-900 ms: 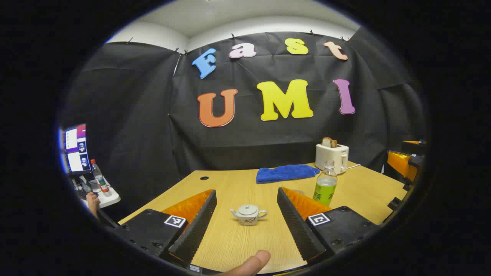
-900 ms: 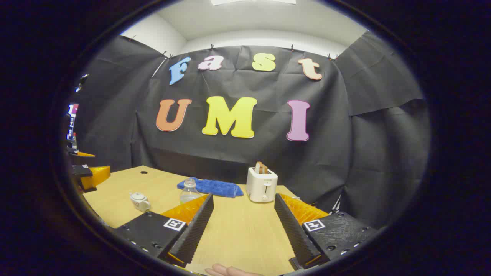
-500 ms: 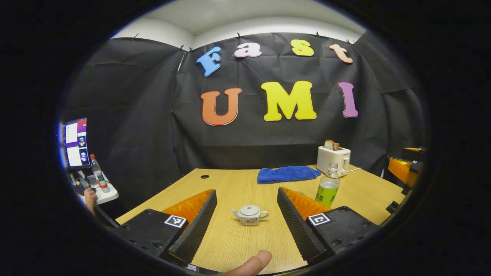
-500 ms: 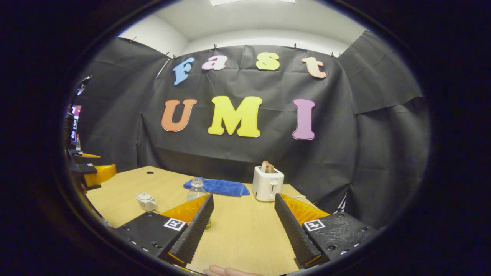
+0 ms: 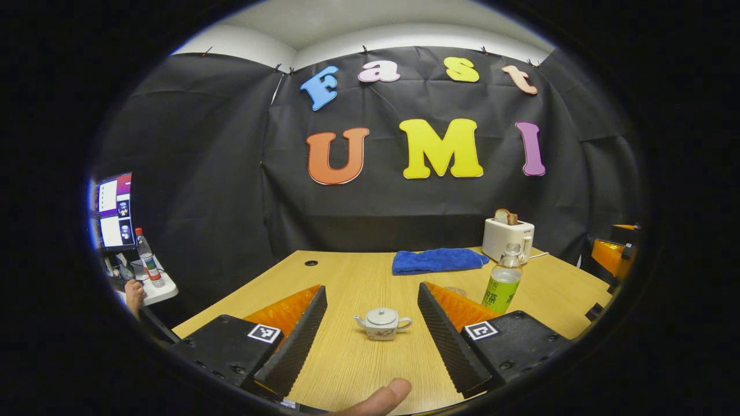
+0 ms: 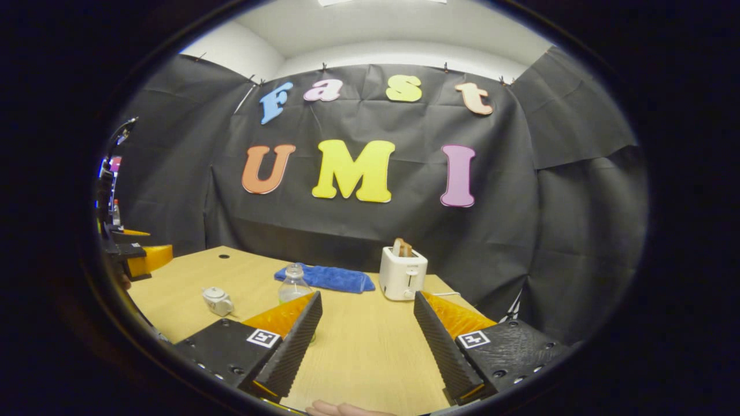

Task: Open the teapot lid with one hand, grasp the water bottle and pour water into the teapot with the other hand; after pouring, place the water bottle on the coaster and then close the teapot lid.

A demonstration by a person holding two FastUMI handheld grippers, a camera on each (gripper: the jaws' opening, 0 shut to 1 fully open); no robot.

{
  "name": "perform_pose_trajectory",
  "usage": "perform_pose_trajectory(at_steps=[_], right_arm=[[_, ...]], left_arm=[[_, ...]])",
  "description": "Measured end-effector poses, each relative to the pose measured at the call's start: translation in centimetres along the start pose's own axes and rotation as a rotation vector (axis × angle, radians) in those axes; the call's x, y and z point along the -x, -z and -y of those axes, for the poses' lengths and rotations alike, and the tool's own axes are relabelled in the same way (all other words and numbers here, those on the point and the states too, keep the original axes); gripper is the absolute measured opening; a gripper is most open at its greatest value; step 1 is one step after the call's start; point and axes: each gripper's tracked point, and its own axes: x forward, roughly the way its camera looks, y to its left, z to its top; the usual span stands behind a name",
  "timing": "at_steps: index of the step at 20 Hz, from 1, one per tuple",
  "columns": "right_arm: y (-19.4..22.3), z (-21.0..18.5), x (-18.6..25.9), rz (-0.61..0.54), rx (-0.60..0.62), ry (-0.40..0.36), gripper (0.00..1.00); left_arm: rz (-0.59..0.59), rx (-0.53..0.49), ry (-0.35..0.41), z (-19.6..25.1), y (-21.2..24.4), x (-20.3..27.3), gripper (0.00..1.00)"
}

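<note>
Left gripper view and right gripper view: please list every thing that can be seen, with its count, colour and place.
Teapot: 1, white, lid on, on the table, ahead between the left gripper's fingers.
Water bottle: 1, clear with green label, upright on the table, right of the teapot.
Coaster: 1, pale, partly hidden, beside the water bottle.
Towel: 1, blue, at the far side of the table.
Toaster: 1, white, with bread in it, right of the towel.
Table: 1, light wood.
Monitor: 1, lit, far left.
Second bottle: 1, red cap, on a side desk by the monitor.
Left gripper: 1, open, empty.
Right gripper: 1, open, empty.
Fingertip: 1, at the bottom edge.
</note>
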Motion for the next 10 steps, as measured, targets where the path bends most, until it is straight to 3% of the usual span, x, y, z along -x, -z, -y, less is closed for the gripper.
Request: perform_pose_trajectory(at_steps=[10], right_arm=[[0.0, 0.0, -0.4, 0.001, 0.017, 0.005, 0.98]], left_arm=[[0.005, 0.040, 0.035, 0.3, 1.4, -3.8, 0.99]])
